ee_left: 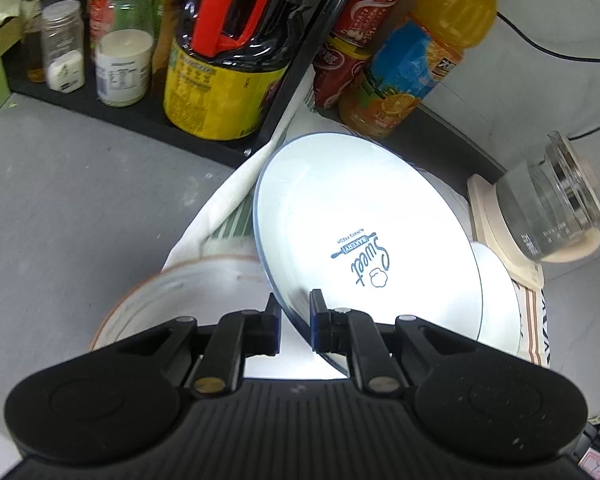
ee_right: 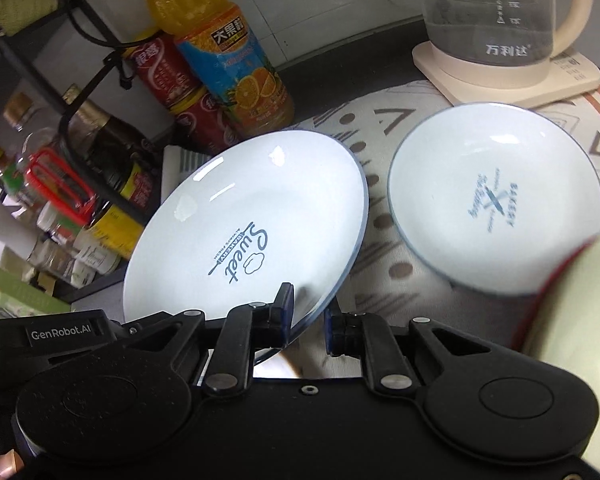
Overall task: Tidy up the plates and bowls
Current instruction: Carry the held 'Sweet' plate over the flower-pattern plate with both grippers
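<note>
Here, the "Sweet" plate (ee_left: 364,232) is pinched at its near rim, tilted, by the left gripper (ee_left: 296,326); the same rim is clamped by the right gripper (ee_right: 308,320); ahead and to the right of the right gripper a smaller plate (ee_right: 496,196) lies on the patterned cloth (ee_right: 380,248); beyond it a glass kettle (ee_right: 496,20) stands.

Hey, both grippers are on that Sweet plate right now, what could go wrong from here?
1. The Sweet plate is tilted and held only at its rim by the left gripper and right gripper; on glazed china, it may slip.
2. If it drops, it could land on the smaller plate or the brown-rimmed bowl and chip.
3. The juice bottle and glass kettle stand close behind; a wide swing could knock them.
</note>
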The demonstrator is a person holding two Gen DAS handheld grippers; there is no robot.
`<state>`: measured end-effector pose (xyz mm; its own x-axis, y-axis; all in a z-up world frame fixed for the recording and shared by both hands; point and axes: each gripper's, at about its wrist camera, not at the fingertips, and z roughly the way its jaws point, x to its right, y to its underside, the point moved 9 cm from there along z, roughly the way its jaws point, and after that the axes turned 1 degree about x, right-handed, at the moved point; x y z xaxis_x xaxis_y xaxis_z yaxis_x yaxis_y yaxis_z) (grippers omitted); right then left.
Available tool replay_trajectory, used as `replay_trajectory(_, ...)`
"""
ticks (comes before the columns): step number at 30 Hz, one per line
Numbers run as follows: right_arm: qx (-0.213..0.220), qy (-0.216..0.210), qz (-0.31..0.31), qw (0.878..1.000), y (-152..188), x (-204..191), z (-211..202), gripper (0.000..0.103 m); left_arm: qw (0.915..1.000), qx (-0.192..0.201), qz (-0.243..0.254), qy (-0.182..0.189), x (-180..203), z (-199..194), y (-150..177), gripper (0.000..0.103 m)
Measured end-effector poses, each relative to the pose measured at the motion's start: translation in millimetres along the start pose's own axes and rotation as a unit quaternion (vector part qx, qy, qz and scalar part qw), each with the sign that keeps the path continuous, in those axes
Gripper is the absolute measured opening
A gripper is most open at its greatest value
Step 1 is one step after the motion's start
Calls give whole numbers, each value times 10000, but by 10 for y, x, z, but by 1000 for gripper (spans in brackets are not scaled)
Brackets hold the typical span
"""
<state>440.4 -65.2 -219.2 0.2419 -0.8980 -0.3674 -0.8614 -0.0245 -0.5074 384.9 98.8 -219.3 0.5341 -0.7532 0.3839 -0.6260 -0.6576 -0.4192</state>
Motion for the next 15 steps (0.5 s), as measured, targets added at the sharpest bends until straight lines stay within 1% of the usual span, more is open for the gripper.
replay_trajectory(6,35,-59,-36,10000,226,-9,-237,14,10000,34,-49,-78,-69,-251,254,12)
replay_trajectory(12,75,-103,-180,9998,459,-48,-447,14,9999,50,-145,-70,-168,-467,541,12)
replay_trajectory(15,81,-122,-198,9997,553,-54,-532,14,9998,59,-143,-140,-216,-566,676,13)
